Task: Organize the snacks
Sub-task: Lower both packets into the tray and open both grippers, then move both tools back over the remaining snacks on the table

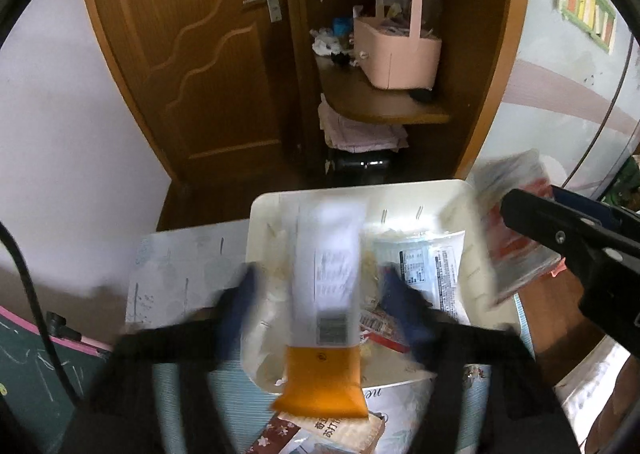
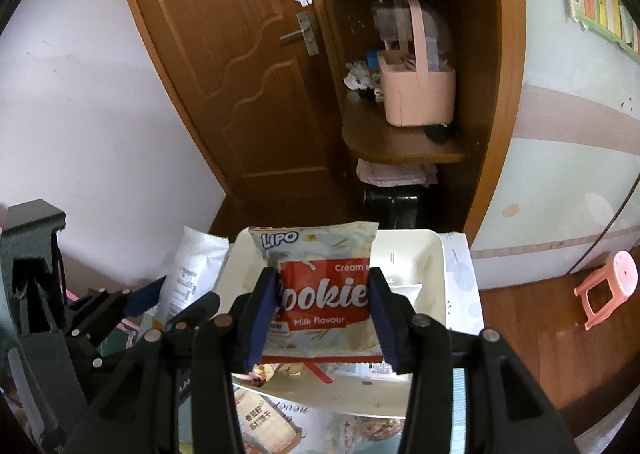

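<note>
Two grippers hang over the cream tray point(image 2: 434, 254). The right gripper point(image 2: 324, 318) clamps a Lipo cookie bag point(image 2: 324, 286), plain only in its own view. The left gripper point(image 1: 320, 306) stands wide, its fingers point(image 1: 244, 294) clear of a blurred white-and-orange packet point(image 1: 324, 294) between them. Beyond, a pink basket point(image 2: 416, 94) sits on the wooden shelf point(image 2: 392, 142).

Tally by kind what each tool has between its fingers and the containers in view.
Snack packets: 2, a white-and-orange packet loose between the open left tool, a Lipo cookies bag gripped by the right tool
White trays: 1
Pink baskets: 1
Total: 4
</note>
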Motion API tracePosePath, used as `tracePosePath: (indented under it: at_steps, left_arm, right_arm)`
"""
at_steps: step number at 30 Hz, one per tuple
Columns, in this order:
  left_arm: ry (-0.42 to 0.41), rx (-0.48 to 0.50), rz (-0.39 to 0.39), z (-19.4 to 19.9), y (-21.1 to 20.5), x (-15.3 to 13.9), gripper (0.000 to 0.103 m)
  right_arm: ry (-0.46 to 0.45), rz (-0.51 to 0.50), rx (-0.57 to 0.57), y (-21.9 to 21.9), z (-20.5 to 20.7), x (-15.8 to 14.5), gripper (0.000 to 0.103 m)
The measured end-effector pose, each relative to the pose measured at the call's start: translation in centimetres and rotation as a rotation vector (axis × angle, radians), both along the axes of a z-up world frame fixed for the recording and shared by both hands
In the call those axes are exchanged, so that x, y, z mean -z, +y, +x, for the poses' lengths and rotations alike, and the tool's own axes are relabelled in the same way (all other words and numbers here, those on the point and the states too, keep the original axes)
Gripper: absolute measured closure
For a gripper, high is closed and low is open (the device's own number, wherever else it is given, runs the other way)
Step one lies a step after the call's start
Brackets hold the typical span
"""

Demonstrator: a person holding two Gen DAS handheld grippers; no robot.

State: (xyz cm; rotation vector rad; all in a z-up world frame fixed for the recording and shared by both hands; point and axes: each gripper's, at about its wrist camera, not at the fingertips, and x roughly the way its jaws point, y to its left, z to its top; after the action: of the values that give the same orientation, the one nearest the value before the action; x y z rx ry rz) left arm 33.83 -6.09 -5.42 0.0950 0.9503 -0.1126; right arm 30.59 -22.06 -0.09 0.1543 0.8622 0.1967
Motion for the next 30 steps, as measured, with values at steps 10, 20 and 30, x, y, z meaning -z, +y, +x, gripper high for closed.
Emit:
tracePosePath:
  at_steps: [10, 20, 30]
  left_arm:
    - [0.038, -0.031, -0.006, 0.7, 0.6, 2.0, 0.006]
    - [0.023, -0.03, -0.021, -0.8, 1.3, 1.3, 0.006]
    - [0.01, -0.035, -0.024, -3.4, 2.1, 0.0, 0.006]
  right_arm:
    - [0.066, 0.015, 0.037, -0.9, 0.9, 2.1, 0.046]
    - [0.081, 0.012, 0.031, -0.5, 0.2, 2.2, 0.046]
    - [0.075, 0.013, 0.037, -0.4, -1.7, 1.3, 0.046]
